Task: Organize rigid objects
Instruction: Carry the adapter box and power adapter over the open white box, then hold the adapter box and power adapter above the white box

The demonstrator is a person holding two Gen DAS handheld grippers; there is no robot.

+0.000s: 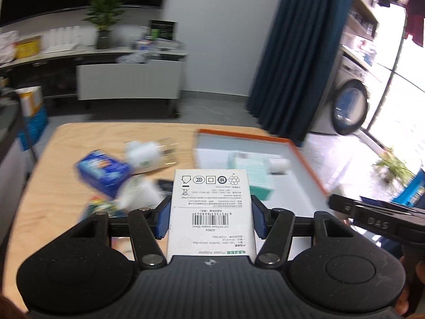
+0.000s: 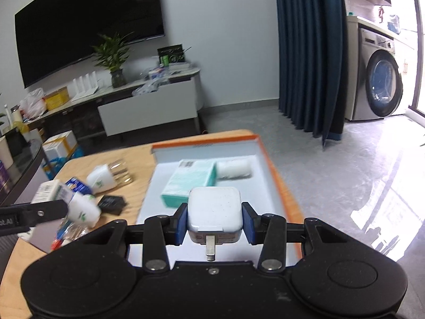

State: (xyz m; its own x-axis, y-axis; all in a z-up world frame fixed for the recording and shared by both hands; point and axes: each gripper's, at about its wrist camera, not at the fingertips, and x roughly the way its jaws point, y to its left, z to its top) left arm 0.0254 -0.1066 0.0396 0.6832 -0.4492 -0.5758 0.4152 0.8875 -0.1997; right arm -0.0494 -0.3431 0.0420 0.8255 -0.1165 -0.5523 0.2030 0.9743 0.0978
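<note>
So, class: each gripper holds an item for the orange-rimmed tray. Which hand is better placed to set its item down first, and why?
Probably the right. The right gripper holds the white charger directly over the tray; the left gripper, clamping the white box, hangs over the table beside it.

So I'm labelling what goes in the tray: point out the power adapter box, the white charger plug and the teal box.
power adapter box (image 1: 209, 210): left wrist view, its barcode face.
white charger plug (image 2: 214, 208): right wrist view, its top face.
teal box (image 2: 190, 182): right wrist view, its top.
</note>
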